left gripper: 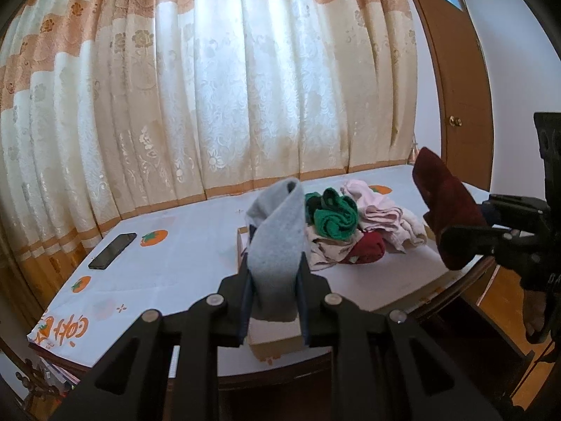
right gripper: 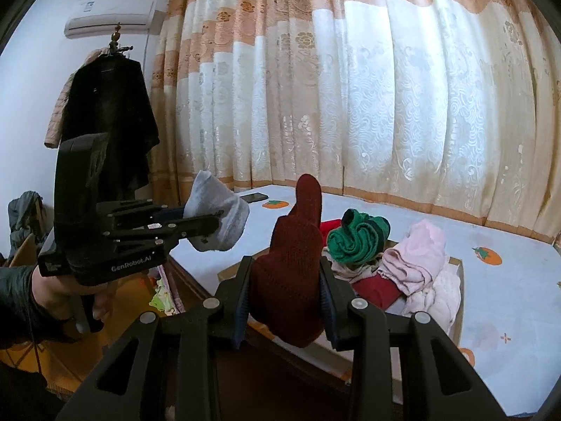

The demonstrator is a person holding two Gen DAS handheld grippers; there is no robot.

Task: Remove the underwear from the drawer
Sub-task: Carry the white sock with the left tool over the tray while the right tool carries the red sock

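My left gripper (left gripper: pixel 275 266) is shut on a folded grey garment (left gripper: pixel 277 231) that sticks up between its fingers, held above the near edge of the table. From the right wrist view, that left gripper (right gripper: pixel 217 221) and the grey garment (right gripper: pixel 224 210) hang to the left. My right gripper (right gripper: pixel 285 273) is shut on a dark red knitted garment (right gripper: pixel 298 245), also upright. In the left wrist view the right gripper (left gripper: pixel 452 242) holds the dark red garment (left gripper: pixel 445 196) at the right. Beyond both lies a shallow cardboard drawer (right gripper: pixel 459 280) with a pile: green (right gripper: pixel 357 235), pink (right gripper: pixel 417 259) and red (right gripper: pixel 375 287) pieces.
The table has a white cloth (left gripper: pixel 175 245) printed with orange fruit, and a black phone (left gripper: pixel 112 251) lies at its far left. A patterned curtain (left gripper: pixel 228 87) hangs behind. A brown door (left gripper: pixel 452 87) stands to the right. A dark coat (right gripper: pixel 108 122) hangs on a rack.
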